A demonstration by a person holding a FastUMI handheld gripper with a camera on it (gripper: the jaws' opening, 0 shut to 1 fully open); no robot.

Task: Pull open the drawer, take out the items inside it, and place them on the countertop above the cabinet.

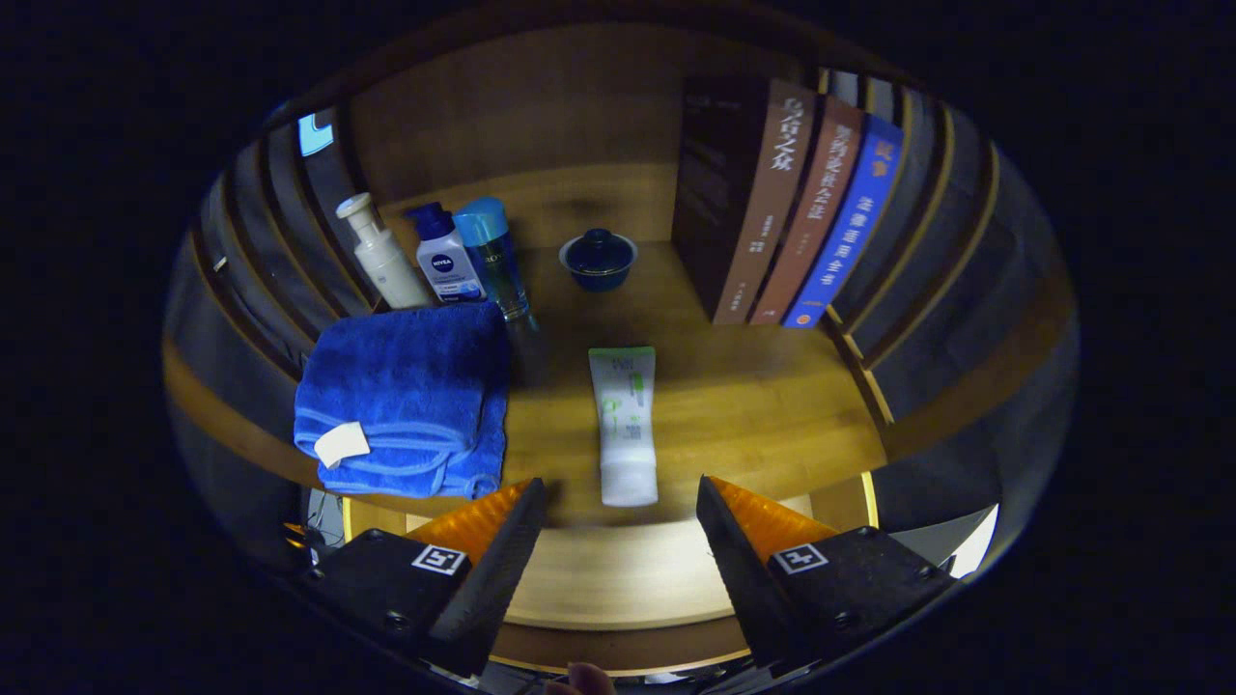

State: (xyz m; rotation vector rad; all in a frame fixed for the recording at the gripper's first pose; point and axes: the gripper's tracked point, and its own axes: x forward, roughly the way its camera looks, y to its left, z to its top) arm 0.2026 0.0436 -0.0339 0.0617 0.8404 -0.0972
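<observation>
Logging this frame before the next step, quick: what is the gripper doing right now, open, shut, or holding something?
Gripper: open, holding nothing; the white tube lies on the countertop just ahead, its cap end reaching between the fingertips without touching them.

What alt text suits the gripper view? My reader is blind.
An open gripper hangs over a wooden countertop, a white tube lying just ahead of its fingers. A folded blue towel, three bottles, a lidded bowl and upright books surround it.
</observation>
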